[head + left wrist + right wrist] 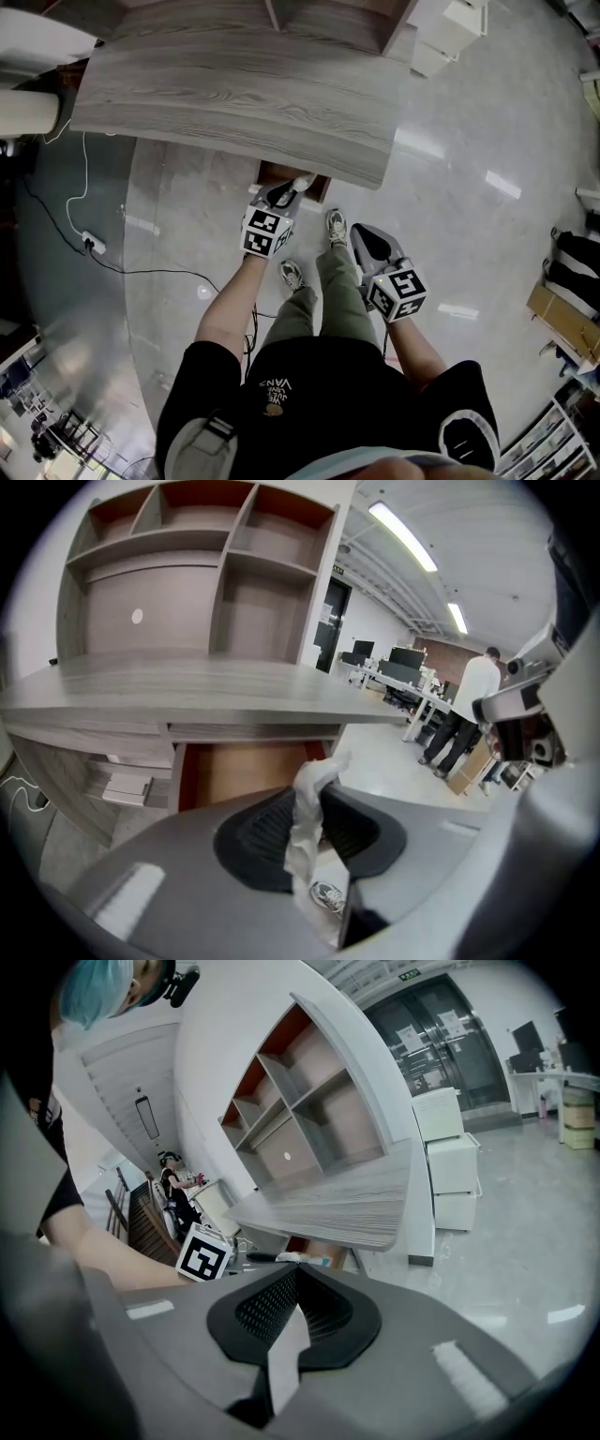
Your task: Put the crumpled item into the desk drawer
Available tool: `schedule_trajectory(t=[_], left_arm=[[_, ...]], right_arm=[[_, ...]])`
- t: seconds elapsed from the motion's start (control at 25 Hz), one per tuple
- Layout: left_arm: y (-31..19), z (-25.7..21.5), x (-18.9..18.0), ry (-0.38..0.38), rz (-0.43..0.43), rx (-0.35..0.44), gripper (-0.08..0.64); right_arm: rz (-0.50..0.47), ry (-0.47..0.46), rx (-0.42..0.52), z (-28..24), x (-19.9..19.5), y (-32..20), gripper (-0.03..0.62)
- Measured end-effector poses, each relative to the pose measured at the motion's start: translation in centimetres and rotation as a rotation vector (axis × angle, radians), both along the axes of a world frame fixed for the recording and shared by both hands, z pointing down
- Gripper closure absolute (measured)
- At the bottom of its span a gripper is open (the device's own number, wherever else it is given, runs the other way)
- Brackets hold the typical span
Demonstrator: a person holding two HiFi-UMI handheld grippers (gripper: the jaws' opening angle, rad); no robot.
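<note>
Right at the desk [187, 691] front, L gripper [314, 803] is pinching the crumpled white item [302, 841], holding it just before the open drawer [248, 771]; R gripper [295, 1274] is hovering w/ jaws pressed together, empty.

2 hand-held grippers [289, 192] [366, 239], 1 crumpled item [309, 817], 1 desk [234, 94] w/ 1 drawer [248, 771], 2 shoes [336, 225] [292, 275].

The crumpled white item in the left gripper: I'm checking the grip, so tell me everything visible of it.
The crumpled white item looks like thin, soft tissue or paper, twisted into a narrow wrinkled strip. It stands nearly upright, pinched at its middle between the dark ribbed pads of the left gripper. One end pokes above the jaws and the other hangs below. Nothing else touches it. It is held in front of the open brown wooden drawer under the grey desk top, not yet inside.
</note>
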State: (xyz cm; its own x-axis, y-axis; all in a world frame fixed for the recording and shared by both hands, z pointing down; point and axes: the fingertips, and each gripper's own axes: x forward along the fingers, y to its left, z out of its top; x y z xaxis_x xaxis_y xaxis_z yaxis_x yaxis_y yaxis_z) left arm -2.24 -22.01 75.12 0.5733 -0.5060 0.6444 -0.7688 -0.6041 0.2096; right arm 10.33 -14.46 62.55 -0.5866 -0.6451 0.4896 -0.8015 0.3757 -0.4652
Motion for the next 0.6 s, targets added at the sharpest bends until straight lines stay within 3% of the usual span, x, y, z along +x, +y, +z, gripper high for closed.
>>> schedule_trajectory(t=[0.28, 0.6], left_arm=[[-0.4, 2.4, 0.5, -0.039, -0.002, -0.137, 0.428], [-0.8, 3.7, 0.2, -0.086, -0.003, -0.204, 0.396]], right_arm=[[0.017, 0.001, -0.009, 0.6, 1.3, -0.8, 0.591], [0.032, -0.002, -0.023, 0.7, 1.6, -0.6, 0.591]])
